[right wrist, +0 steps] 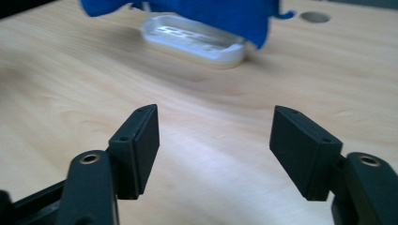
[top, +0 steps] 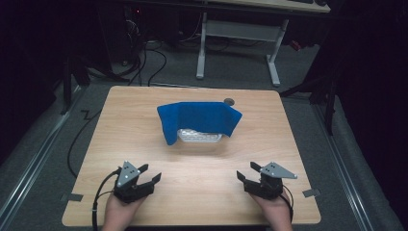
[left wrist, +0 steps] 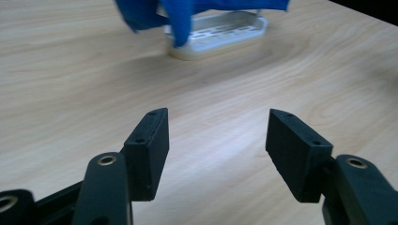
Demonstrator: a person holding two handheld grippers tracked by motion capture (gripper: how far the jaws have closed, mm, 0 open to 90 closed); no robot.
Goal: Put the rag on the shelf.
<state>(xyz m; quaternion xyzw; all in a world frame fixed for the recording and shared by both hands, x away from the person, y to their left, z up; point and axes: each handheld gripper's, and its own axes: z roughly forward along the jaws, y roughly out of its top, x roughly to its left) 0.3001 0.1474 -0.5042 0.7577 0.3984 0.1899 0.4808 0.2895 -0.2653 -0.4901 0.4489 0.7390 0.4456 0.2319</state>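
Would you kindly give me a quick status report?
Both grippers, left and right, open, empty. Blue cloth draped over white tray, mid-table. Nothing in the way.

The cloth (top: 199, 118) is solid deep blue, unpatterned. The tray (top: 199, 136) beneath it is white with rows of slots. The worktop (top: 192, 178) is pale wood with a wavy grain. Both claws, left (top: 150, 174) and right (top: 246, 172), are matt black with grey plates on top.

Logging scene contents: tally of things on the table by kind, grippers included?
Blue cloth, draped over the tray: 1
White slotted tray: 1
Grippers, both open and empty: 2, left gripper, right gripper
Total: 4
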